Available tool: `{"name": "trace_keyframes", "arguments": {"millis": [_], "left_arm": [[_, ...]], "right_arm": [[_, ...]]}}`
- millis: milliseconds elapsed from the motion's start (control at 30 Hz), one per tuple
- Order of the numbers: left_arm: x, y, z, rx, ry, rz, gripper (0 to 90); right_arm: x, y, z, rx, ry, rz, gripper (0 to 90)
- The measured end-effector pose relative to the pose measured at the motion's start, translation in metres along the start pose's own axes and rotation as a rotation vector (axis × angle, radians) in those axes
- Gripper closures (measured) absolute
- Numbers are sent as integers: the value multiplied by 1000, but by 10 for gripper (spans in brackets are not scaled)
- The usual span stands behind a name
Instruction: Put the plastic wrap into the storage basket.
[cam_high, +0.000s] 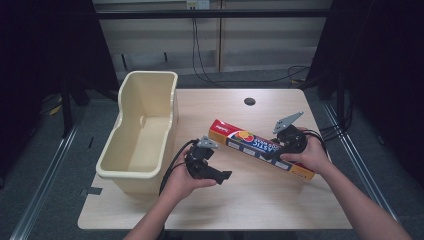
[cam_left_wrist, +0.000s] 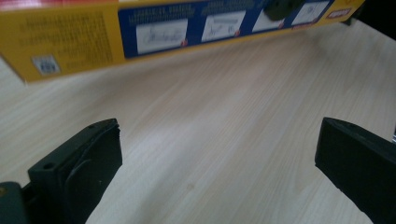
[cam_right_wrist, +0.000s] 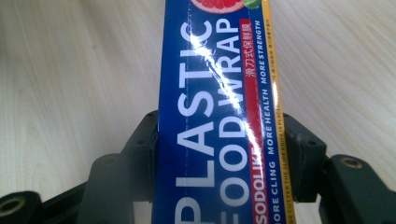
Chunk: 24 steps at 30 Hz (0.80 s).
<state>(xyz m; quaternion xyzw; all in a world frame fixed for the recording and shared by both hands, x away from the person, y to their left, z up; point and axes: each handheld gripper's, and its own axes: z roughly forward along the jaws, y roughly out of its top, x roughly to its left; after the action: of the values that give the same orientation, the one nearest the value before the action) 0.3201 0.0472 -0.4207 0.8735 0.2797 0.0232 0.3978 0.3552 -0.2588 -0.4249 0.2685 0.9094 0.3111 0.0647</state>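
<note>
On the light wooden table a long box of plastic food wrap is held at a slant, its red end toward the cream plastic tub and its yellow end under the person's right hand. The right claw is clenched on this box: in the right gripper view both black jaws press against the long sides of the box, one on each side, with the blue face and its white lettering running up between them. The box appears lifted a little off the table at the gripped end, though from above it is hard to be sure how much of it still rests on the wood. The left claw is released and holds nothing; in the left gripper view its two jaws stand wide apart over bare tabletop, with the yellow and blue side of the box crossing the top of the picture, well clear of the pads. Seen from above, the left claw sits just in front of the box's middle, pointing right, near the tub's near corner but apart from it. The tub stands at the table's left edge, overhanging it slightly, its inside bare. A small dark round hole marks the far part of the table.
</note>
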Motion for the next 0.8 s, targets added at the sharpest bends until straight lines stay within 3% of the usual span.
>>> {"name": "trace_keyframes", "arguments": {"millis": [200, 233, 567, 700, 800], "left_arm": [[-3, 29, -4, 19, 7, 96, 14], [-3, 33, -4, 13, 1, 86, 22], [4, 68, -2, 41, 15, 146, 36], [5, 77, 2, 89, 12, 193, 46], [5, 82, 6, 103, 10, 201, 47]], "right_arm": [[-1, 1, -2, 7, 31, -39, 415], [-1, 1, -3, 5, 29, -48, 415], [1, 5, -13, -9, 72, -90, 414], [0, 4, -15, -3, 83, -111, 414], [2, 5, -15, 5, 91, -124, 414]]}}
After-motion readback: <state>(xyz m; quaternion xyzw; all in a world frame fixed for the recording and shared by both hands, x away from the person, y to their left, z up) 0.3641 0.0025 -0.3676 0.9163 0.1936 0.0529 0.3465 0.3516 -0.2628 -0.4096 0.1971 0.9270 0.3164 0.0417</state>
